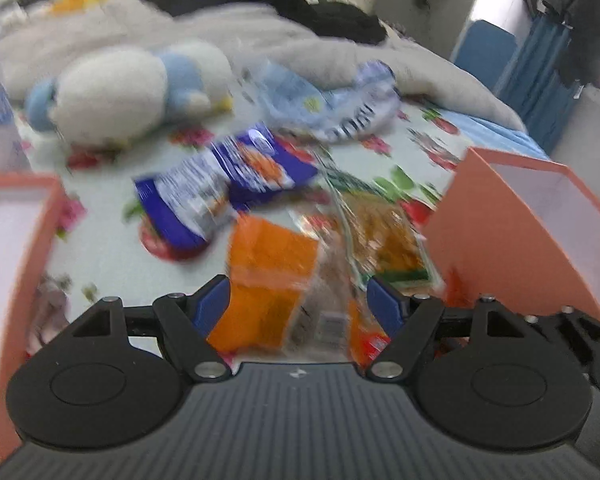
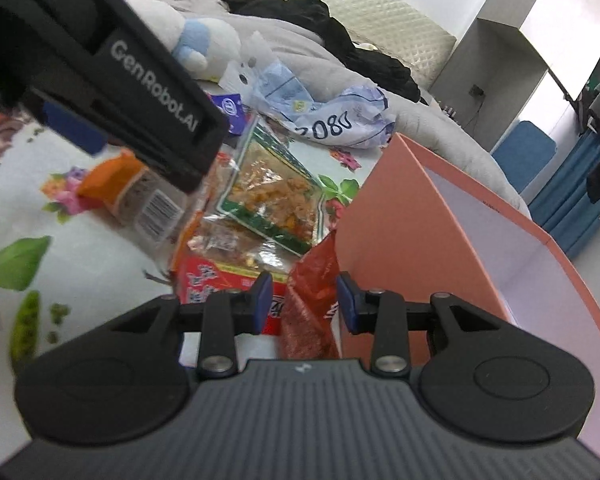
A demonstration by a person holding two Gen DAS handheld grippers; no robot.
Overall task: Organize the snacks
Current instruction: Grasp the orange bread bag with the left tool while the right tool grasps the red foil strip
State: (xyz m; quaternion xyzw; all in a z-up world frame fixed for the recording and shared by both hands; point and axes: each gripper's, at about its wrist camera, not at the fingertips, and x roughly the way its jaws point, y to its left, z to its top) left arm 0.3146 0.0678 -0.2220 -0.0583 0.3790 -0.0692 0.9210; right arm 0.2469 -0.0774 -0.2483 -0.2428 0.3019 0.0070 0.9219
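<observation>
Several snack packets lie on a flowered bedsheet. My left gripper (image 1: pixel 298 302) is open, and an orange packet (image 1: pixel 268 268) lies on the sheet between its blue fingers, which do not press on it. In the right wrist view that orange packet (image 2: pixel 116 184) lies under the left gripper's black finger (image 2: pixel 156 108). My right gripper (image 2: pixel 304 300) straddles a red packet (image 2: pixel 312 292) that stands against an orange box (image 2: pixel 400 208). A gap shows at its left pad. A green-edged clear packet (image 2: pixel 276 196) and a red-and-white packet (image 2: pixel 220 280) lie just ahead.
Blue-purple packets (image 1: pixel 228 184) lie mid-bed. A second orange box (image 1: pixel 4 240) stands at the left. Behind are a white-and-blue plush toy (image 1: pixel 132 88), a crumpled plastic bag (image 1: pixel 332 100), a grey blanket (image 1: pixel 260 36) and black clothing (image 2: pixel 340 44).
</observation>
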